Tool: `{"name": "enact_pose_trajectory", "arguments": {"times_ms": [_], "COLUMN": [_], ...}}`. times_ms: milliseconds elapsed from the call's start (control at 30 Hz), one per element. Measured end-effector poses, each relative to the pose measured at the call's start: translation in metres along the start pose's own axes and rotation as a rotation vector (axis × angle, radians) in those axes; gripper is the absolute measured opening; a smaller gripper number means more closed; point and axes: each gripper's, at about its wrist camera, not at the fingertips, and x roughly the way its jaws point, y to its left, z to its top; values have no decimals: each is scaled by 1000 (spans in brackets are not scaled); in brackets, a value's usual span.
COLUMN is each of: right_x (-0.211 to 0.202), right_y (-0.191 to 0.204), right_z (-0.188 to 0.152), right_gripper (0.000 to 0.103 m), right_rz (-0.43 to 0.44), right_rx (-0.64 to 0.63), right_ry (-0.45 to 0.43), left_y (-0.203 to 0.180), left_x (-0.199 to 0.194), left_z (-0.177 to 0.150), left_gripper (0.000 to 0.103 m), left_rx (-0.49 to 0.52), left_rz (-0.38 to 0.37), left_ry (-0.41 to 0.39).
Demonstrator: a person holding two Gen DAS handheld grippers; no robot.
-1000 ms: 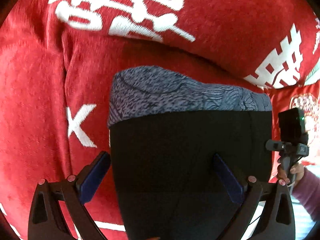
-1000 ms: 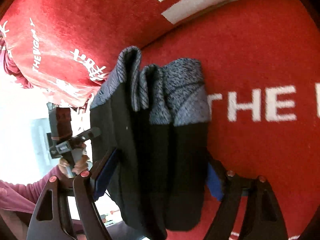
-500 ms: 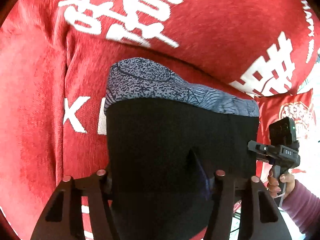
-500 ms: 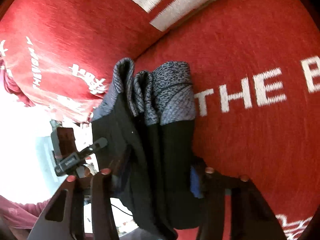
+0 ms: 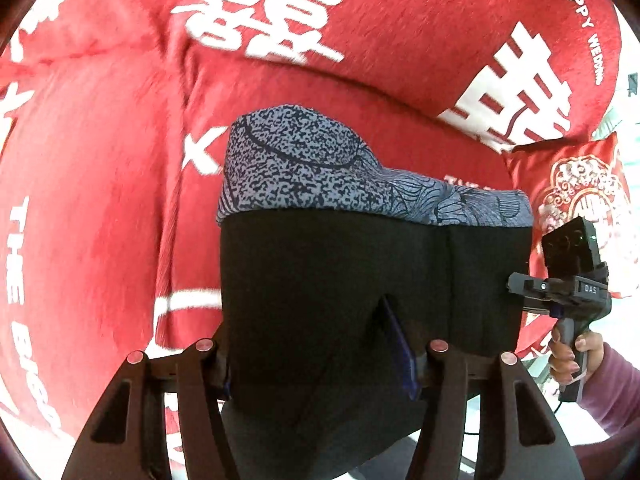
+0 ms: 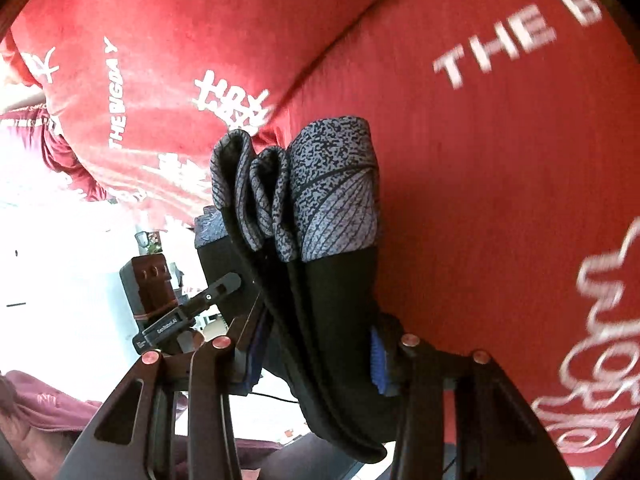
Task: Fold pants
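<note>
Both sets of jaws are pinched on the black cloth of the pants [image 5: 332,288] — the left gripper [image 5: 316,354] across the flat face, the right gripper [image 6: 316,354] on the bunched edge. The garment is folded in layers, its speckled grey waistband [image 6: 332,184] farthest out, held above a red sofa cover [image 5: 100,184] with white lettering.

Bright daylight blows out the window side, fisheye bends the dark-vignetted edges, and the white lettering smears with motion blur.
</note>
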Motion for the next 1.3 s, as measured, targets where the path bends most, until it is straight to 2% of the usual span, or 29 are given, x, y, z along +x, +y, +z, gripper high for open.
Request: {"name": "enact_pose_trajectory", "arguments": {"times_ms": [100,167,200,267,333,367,467,567,700,800,967,1033,1100,1300], "right_x": [8,18,24,29,29,31,30,29,19,9,-5,-7,-8,-3], "right_y": [-8,-14,-15,-14,-17,-17,-17,-15,-9,-1,33,48,64,112], "right_z": [-6,-6,-5,-2,-1,0,-3,-7,-23,-38,-71,-85,-100,-143], "right_gripper": [46,46,47,49,54,57,62,72,80,81,89,91,101,102], "right_rz": [-1,-35,-79,-130,-156,-180,-237,-281,-378,-446,-630,-674,-713,-822], "right_rx": [2,-3,-26,-62,-64,-70,-91,-72,-29,-8,-53,-75,-96,-147], "right_ry": [17,34,43,32,17,10,-16,-52,-98,-133,-212,-238,-262,-287], "left_y": [13,23,27,36,43,45,49,51,37,21,-7,-18,-29,-48], "left_x": [8,20,25,31,36,38,42,40,34,24,0,-14,-31,-80], "left_z": [-16,-24,-27,-28,-25,-25,-25,-26,-32,-42,-68,-79,-88,-111], "left_gripper": [60,63,73,82,99,101,103,103,103,103,103,103,103,103], "left_rx": [-19,-12,-12,-16,-35,-34,-34,-46,-10,53,151,179,195,187], "left_rz": [27,65,91,112,125,132,118,118,198,251,300,323,334,370], "left_ry": [4,6,-6,-46,-50,-56,-60,-58,-54,-38,-38,-49,-79,-134]}}
